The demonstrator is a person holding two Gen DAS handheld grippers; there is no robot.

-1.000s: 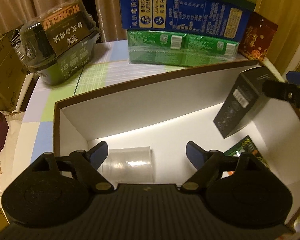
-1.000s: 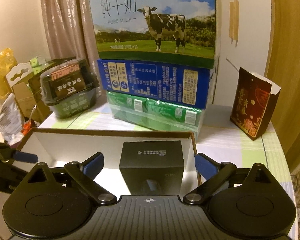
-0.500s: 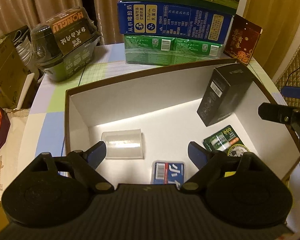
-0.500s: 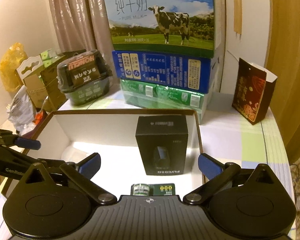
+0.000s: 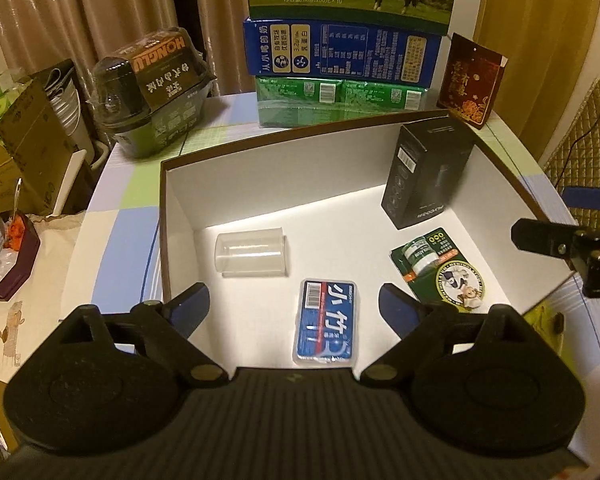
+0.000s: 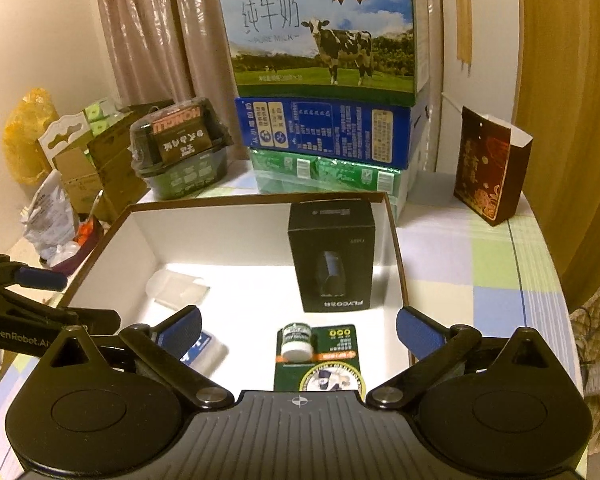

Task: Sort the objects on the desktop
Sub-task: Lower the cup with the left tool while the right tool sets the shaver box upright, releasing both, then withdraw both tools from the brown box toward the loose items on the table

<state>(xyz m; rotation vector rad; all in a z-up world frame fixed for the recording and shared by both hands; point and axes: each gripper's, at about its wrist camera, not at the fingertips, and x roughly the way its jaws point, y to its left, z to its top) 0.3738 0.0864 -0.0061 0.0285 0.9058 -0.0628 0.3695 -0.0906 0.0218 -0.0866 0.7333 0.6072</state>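
Observation:
A shallow white box with a brown rim (image 5: 300, 176) lies on the table. Inside it lie a clear plastic cup (image 5: 252, 252) on its side, a blue flat case (image 5: 326, 324) and a green card with a small bottle (image 5: 436, 264). A black carton (image 5: 426, 176) stands upright in the far right corner. My left gripper (image 5: 296, 308) hovers over the near rim, its jaws opening, nothing between them. My right gripper (image 6: 298, 328) is open above the green card (image 6: 320, 356), short of the black carton (image 6: 332, 256), and holds nothing. Each gripper shows at the other view's edge.
Stacked milk cartons (image 6: 324, 32) and green packs (image 5: 340, 100) stand behind the box. A wrapped black bowl pack (image 5: 152, 88) sits at the back left, a dark red paper bag (image 6: 488, 172) at the back right. Cardboard boxes (image 5: 24, 144) crowd the left; a chair (image 5: 584, 140) is at the right.
Both grippers have drawn back and up from the box. The black carton, tilted at my right gripper's fingers before, now stands free. The blue case and green card have come into view.

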